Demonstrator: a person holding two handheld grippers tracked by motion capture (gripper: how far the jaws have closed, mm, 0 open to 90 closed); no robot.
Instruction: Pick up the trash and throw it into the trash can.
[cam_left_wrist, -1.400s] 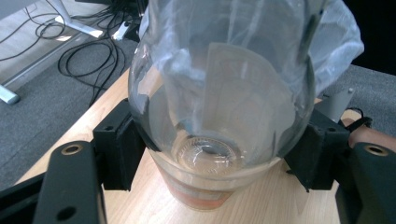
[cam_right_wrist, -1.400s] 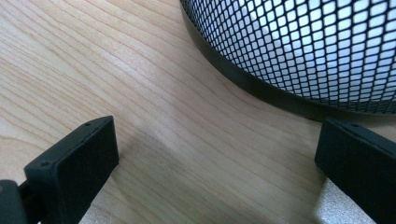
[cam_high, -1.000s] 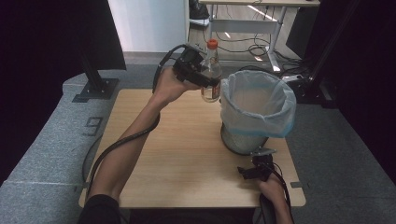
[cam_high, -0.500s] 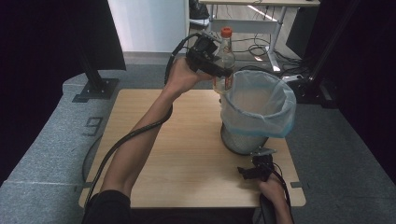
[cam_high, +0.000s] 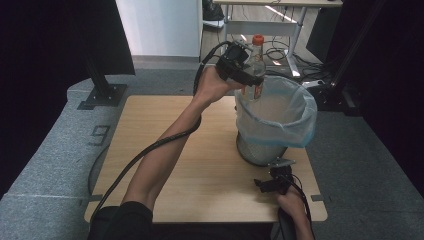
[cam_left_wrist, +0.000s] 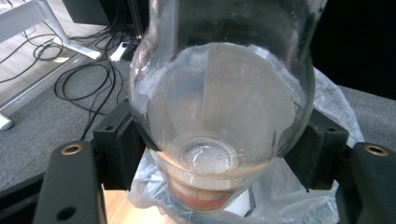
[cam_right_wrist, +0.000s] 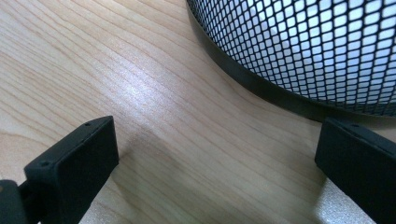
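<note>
A clear glass bottle (cam_high: 256, 64) with an orange-red cap and a red label hangs upright over the far left rim of a mesh bin (cam_high: 260, 150) lined with a pale blue bag (cam_high: 295, 117). My left gripper (cam_high: 248, 76) is shut on the bottle's body. In the left gripper view the bottle's round base (cam_left_wrist: 210, 130) sits between the jaws, with the bag (cam_left_wrist: 327, 107) behind and below it. My right gripper (cam_high: 274, 182) rests low on the table near the bin's front, open with nothing between its fingers (cam_right_wrist: 74, 163); the bin's mesh wall (cam_right_wrist: 303, 46) is close ahead.
The wooden table (cam_high: 150, 150) has free room left of the bin. A black stand base (cam_high: 102, 95) sits beyond the table's far left corner. Desk legs and cables (cam_high: 280, 50) lie on the floor behind.
My left gripper has carried the bottle up and to the right, from beside the bin to above its rim. The right gripper has stayed put.
</note>
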